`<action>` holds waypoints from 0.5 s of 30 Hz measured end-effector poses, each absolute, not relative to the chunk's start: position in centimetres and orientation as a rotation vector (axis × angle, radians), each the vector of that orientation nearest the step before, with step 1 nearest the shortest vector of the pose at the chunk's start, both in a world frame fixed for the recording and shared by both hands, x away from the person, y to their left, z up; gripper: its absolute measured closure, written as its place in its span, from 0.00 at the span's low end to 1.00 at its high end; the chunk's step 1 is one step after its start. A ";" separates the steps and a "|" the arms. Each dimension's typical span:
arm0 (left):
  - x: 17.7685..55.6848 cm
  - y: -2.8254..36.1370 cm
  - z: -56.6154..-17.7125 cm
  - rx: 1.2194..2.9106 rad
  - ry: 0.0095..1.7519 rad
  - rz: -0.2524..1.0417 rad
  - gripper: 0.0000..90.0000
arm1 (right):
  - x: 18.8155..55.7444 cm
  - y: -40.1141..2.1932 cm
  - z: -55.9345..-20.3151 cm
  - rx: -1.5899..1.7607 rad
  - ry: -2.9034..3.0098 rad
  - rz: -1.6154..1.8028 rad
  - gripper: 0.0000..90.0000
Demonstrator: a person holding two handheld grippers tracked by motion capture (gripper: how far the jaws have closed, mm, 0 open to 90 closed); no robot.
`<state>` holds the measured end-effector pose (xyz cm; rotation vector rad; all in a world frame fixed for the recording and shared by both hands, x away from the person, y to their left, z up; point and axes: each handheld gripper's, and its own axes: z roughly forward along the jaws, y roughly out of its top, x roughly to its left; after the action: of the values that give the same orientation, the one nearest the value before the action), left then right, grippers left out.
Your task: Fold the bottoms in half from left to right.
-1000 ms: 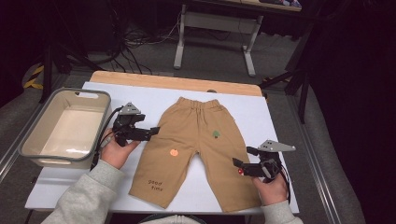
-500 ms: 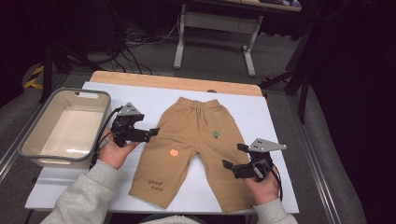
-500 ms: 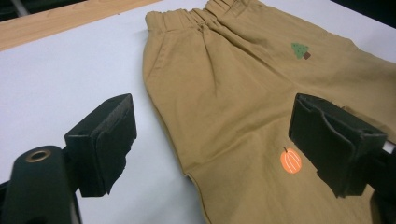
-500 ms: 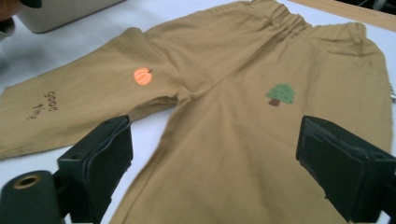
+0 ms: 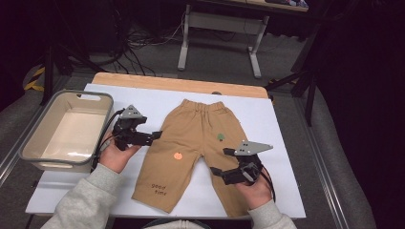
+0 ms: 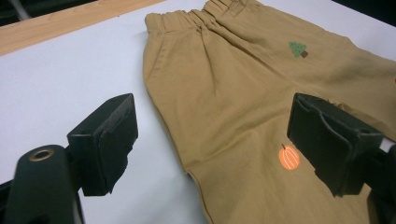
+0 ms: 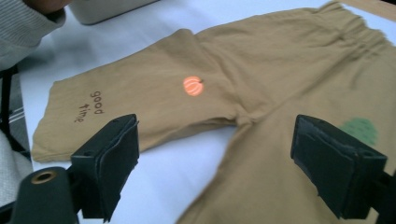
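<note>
The tan trousers (image 5: pixel 198 152) at frame centre look light, soft and floppy; hem or waistband edges suit pinching. The left gripper (image 5: pixel 154 137) and the right gripper (image 5: pixel 220 162) both stand wide, holding nothing.

one trousers (image 5: pixel 200 152) (tan), one tub (image 5: pixel 36 143), two grippers

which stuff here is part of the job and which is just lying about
In the job:
- tan trousers, laid flat
- left gripper, open at their side edge
- right gripper, open over one leg

Lying about:
- beige tub
- white table cover
</note>
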<state>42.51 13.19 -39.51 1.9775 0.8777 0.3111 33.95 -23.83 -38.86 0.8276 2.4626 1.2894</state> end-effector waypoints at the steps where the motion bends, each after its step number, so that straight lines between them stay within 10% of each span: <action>1: 42.5 13.2 -39.5 1.980 0.877 0.313 0.19 | 34.0 -23.4 -38.9 0.811 2.473 1.287 0.20; 15: 42.5 13.5 -39.7 1.994 0.874 0.319 0.19 | 34.6 -17.8 -39.1 0.656 2.591 1.260 0.29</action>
<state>42.49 13.55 -39.69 1.9941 0.8737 0.3191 34.63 -17.78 -39.09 0.6557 2.5914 1.2602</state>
